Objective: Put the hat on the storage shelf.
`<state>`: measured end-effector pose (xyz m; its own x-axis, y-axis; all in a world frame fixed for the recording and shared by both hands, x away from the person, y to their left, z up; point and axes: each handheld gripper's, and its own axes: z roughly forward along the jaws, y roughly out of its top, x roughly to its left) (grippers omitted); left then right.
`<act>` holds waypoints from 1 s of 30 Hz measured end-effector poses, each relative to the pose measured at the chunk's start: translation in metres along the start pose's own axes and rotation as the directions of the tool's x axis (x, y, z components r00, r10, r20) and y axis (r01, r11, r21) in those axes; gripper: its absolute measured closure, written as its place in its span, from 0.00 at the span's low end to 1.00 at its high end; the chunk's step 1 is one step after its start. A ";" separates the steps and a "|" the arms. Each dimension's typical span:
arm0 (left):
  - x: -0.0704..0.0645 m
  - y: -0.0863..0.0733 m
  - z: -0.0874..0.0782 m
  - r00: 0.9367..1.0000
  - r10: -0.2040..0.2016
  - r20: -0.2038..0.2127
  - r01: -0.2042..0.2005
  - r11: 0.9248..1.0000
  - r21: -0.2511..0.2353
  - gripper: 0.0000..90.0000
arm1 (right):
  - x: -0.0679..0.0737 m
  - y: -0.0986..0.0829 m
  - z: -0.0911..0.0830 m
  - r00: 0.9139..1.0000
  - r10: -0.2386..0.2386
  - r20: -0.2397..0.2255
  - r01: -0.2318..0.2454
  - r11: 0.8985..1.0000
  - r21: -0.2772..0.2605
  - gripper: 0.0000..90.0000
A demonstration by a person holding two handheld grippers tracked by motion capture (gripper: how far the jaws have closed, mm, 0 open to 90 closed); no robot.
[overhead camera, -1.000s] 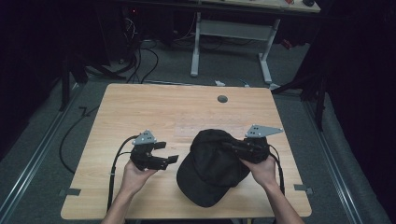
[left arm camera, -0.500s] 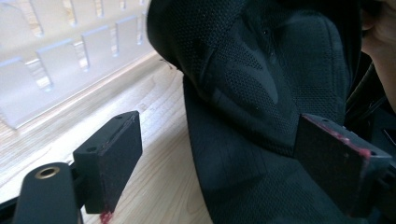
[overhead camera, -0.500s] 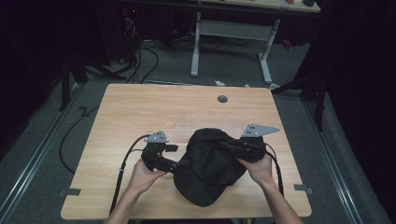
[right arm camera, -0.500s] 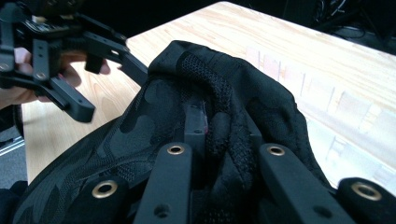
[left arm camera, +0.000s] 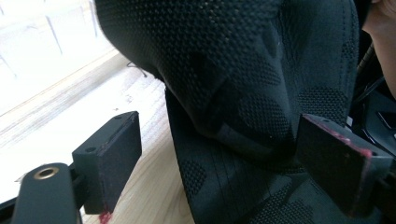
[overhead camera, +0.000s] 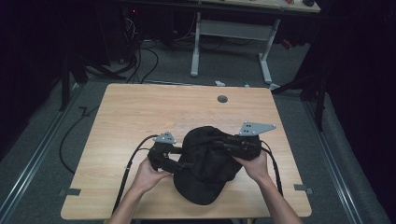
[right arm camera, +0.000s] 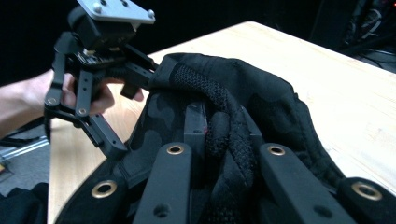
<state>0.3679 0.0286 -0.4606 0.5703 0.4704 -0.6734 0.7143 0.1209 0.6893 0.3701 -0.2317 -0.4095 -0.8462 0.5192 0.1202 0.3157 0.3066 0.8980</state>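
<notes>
A black mesh cap (overhead camera: 208,163) lies on the wooden table (overhead camera: 140,112) near its front edge, brim toward me. My right gripper (overhead camera: 224,142) is shut on a bunched fold of the cap's crown (right arm camera: 224,116), fabric squeezed between the jaws (right arm camera: 222,126). My left gripper (overhead camera: 180,158) is at the cap's left side. Its jaws stand wide apart with the cap's lower edge (left arm camera: 243,70) hanging between them (left arm camera: 224,149), neither pad pressing the fabric. The right gripper view also shows the left gripper (right arm camera: 135,105), open at the cap's rim.
A round grey grommet (overhead camera: 222,99) sits in the table's far middle. Bare wood spreads to the left and back. Beyond the table stand a white desk frame (overhead camera: 233,32) and floor cables (overhead camera: 140,51). The gripper cable (overhead camera: 128,168) trails off the front left.
My left gripper has moved right from bare table to the cap's left side, with the cap's edge now between its open jaws. The right gripper stays shut on the crown.
</notes>
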 end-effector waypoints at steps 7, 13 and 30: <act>-0.004 -0.002 0.002 1.000 0.001 0.023 -0.001 1.000 0.023 0.18 | -0.001 0.003 0.002 0.999 -0.014 -0.040 0.013 0.999 -0.032 0.89; -0.008 -0.004 0.003 0.999 0.028 0.033 -0.029 0.999 0.037 0.26 | 0.004 0.013 0.010 0.996 -0.062 -0.061 0.059 0.997 -0.049 0.89; -0.017 -0.008 -0.008 0.991 0.030 0.132 -0.049 0.989 0.140 0.73 | 0.001 0.016 0.012 0.996 -0.074 -0.049 0.072 0.996 -0.054 0.85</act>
<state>0.3491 0.0263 -0.4528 0.6400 0.3545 -0.6817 0.7354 -0.0257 0.6771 0.3791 -0.2166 -0.4003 -0.8872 0.4554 0.0735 0.2304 0.2994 0.9259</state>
